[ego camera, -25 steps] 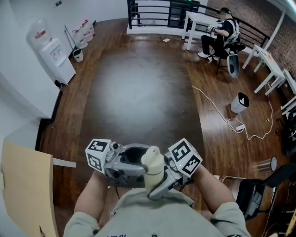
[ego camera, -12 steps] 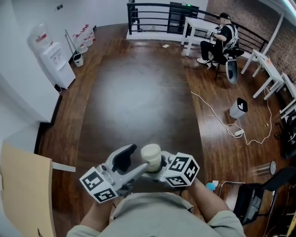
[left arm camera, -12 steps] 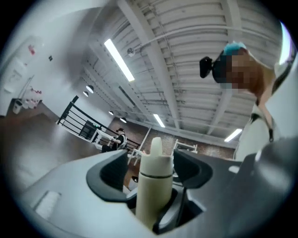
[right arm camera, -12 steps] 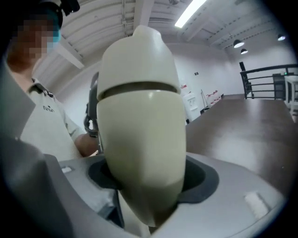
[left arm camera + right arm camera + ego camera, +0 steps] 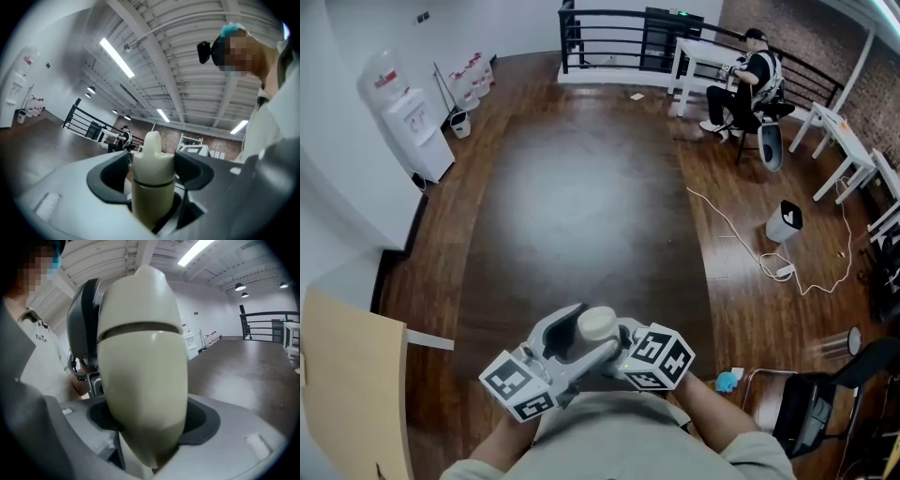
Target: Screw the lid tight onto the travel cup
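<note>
Lowered and rolled since the earlier frame, left claw is clamping the cream lid between its pads, right claw is gripping the travel cup just under that lid, both hovering against the person's shirt, wooden floor stretching beyond

in my head view i see only the top of the cup; the rest is hidden. in the right gripper view its low end is hidden too. the board on the left is cut off. the far person is too small to make out.
</note>
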